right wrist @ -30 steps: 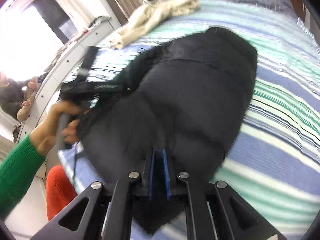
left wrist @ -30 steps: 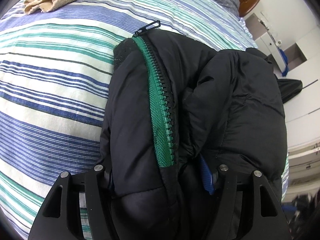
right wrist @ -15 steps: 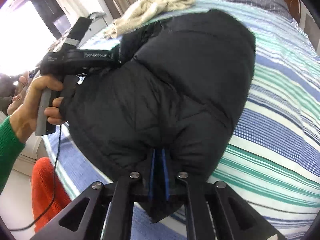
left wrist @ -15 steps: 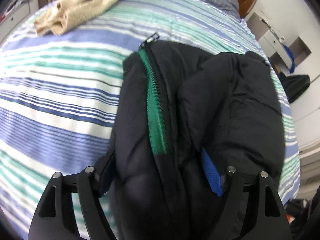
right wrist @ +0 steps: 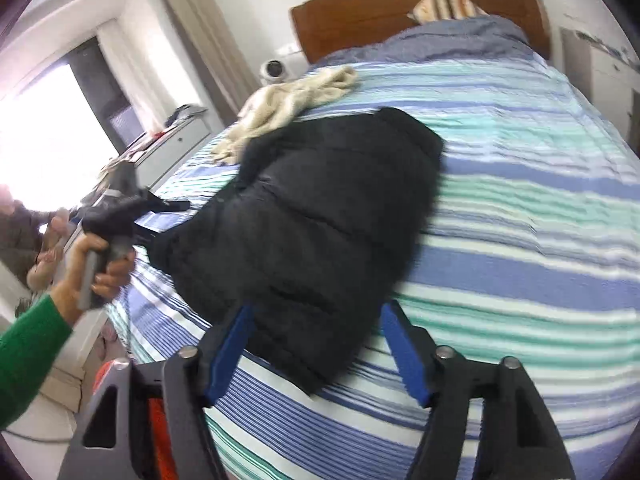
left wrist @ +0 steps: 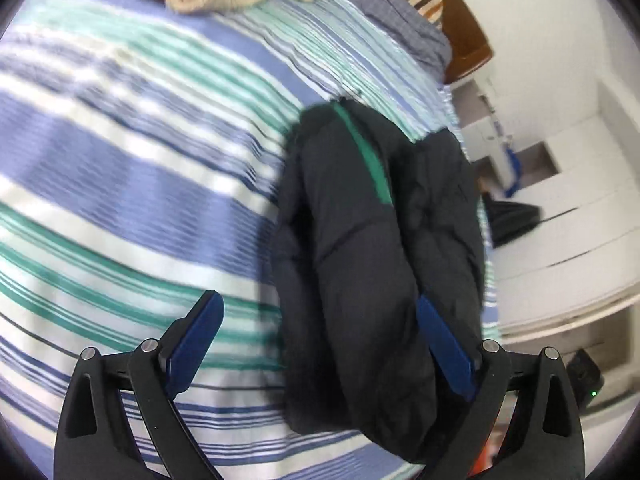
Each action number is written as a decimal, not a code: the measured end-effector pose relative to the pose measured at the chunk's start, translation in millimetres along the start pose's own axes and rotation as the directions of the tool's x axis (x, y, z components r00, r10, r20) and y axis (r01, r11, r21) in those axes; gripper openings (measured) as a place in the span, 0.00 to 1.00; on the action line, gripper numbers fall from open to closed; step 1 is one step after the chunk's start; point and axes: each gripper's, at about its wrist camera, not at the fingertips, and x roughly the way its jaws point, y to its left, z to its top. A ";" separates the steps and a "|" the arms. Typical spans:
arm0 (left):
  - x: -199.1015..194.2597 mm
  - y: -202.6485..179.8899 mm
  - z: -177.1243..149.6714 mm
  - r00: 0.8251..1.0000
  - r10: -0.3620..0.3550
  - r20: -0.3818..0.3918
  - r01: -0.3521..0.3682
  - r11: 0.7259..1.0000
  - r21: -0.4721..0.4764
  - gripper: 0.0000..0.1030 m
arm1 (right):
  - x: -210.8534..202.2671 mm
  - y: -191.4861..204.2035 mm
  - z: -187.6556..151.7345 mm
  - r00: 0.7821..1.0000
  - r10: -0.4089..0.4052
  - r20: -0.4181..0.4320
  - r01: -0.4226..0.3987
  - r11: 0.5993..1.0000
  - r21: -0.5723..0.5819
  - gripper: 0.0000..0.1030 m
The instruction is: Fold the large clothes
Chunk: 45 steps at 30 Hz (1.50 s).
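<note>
— two grippers, how do they stand?
— your left gripper (left wrist: 320, 312) is opening wide; the black jacket (left wrist: 380, 248) lies between its blue pads (left wrist: 196, 340), but they do not press it. your right gripper (right wrist: 320, 316) is opening too, the jacket's edge between its jaws.
— where is the jacket?
— folded on the striped bed cover (right wrist: 540, 208), near the bed's edge, below a cream garment (right wrist: 288, 108).

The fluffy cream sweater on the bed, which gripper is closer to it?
Left. The left gripper sits beside the jacket's near-sweater side, below the cream sweater; the right gripper is farther, at the jacket's bottom edge.
</note>
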 end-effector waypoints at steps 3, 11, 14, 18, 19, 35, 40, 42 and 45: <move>6.0 7.3 -3.4 0.992 -0.123 0.002 0.123 0.992 -0.037 0.95 | 27.9 34.7 12.8 1.000 0.021 0.012 -0.020 0.996 -0.091 0.54; 32.6 34.6 -1.3 0.953 -0.299 -0.054 0.291 0.950 -0.114 0.95 | 133.3 82.6 2.0 0.994 -0.006 -0.114 -0.023 0.967 -0.253 0.54; 46.1 25.2 9.9 0.924 -0.369 -0.103 0.361 0.929 -0.087 0.95 | 141.8 83.3 -2.5 0.993 -0.026 -0.113 -0.005 0.965 -0.262 0.54; 80.0 -1.1 29.1 0.922 -0.328 -0.209 0.332 0.943 -0.014 0.95 | 143.7 80.0 -1.2 0.991 -0.018 -0.129 -0.015 0.968 -0.249 0.54; 90.0 -7.0 32.5 0.924 -0.307 -0.229 0.316 0.949 0.000 0.95 | 144.4 79.5 -0.9 0.991 -0.018 -0.130 -0.015 0.968 -0.250 0.54; 131.6 -58.3 28.9 0.957 -0.079 -0.280 0.127 0.979 0.158 1.00 | 125.3 90.4 -1.0 0.986 -0.105 -0.126 0.062 0.951 -0.302 0.55; 127.4 -63.4 24.2 0.958 -0.076 -0.278 0.123 0.981 0.153 1.00 | 106.8 103.4 3.4 0.974 -0.186 -0.127 0.138 0.938 -0.318 0.62; 128.4 -64.8 22.8 0.958 -0.073 -0.276 0.119 0.981 0.154 1.00 | 101.6 108.4 2.6 0.972 -0.199 -0.126 0.149 0.933 -0.329 0.62; 120.2 -58.6 19.9 0.959 -0.073 -0.275 0.119 0.981 0.156 1.00 | 97.1 111.9 1.5 0.971 -0.208 -0.121 0.157 0.928 -0.339 0.62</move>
